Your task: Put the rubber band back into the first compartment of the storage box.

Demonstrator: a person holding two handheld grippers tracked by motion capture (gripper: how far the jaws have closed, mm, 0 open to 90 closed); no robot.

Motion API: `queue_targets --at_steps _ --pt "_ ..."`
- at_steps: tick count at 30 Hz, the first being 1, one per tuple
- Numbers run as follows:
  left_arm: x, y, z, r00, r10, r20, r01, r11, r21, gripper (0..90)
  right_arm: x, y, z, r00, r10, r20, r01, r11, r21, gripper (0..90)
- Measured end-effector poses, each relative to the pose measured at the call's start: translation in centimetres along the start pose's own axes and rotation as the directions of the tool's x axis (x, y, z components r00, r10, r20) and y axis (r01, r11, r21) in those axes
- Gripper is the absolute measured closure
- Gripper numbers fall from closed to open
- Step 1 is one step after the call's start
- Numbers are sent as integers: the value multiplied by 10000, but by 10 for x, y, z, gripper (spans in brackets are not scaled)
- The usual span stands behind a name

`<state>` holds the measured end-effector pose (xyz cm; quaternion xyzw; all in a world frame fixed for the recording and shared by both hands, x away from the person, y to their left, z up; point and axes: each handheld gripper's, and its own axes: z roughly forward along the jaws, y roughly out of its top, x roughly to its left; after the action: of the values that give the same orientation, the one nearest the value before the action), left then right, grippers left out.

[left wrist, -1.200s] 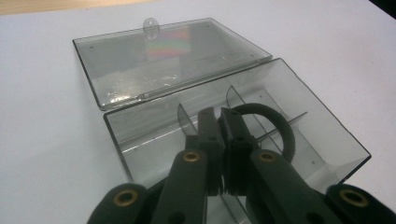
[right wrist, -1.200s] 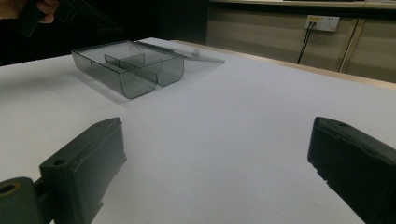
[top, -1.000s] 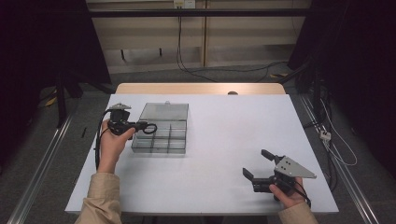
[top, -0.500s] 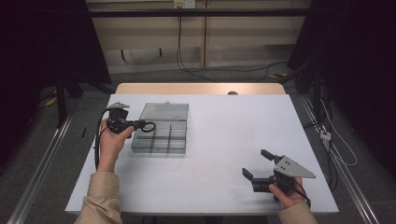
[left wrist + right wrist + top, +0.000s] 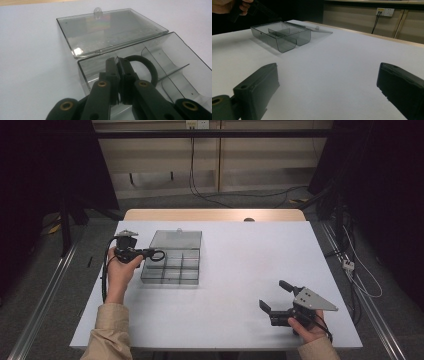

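Holding a black ring [image 5: 147,68] pinched flat between the clenched jaws of our left gripper [image 5: 152,254], we hang it just past the jaw tips, over the near left compartment of the clear divided box [image 5: 160,75]. Risk: if we release from here, the ring may catch on the divider beyond the tips or bounce out. Further off, the open lid [image 5: 110,30] lies flat. Our right gripper [image 5: 272,296] rests, jaws spread, holding nothing.
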<state>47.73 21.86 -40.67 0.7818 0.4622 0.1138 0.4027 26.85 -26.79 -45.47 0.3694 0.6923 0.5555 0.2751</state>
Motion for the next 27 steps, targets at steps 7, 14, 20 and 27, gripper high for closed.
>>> queue_targets --at_steps 7,14,20,27 --pt "2 -1 2 9999 -114 -30 114 9999 -120 876 0 0 0 10000 -3 -6 3 10000 13 37" --pt "3 -1 4 10000 -55 -75 55 10000 -65 874 0 0 0 10000 6 -9 -6 10000 0 37" --pt "4 -1 4 9999 -47 -156 47 10000 11 871 0 0 0 10000 23 -30 -23 10000 -4 37" --pt "4 -1 5 9997 -1 -227 2 10000 5 870 1 0 0 10000 -4 -60 4 10000 -5 37"
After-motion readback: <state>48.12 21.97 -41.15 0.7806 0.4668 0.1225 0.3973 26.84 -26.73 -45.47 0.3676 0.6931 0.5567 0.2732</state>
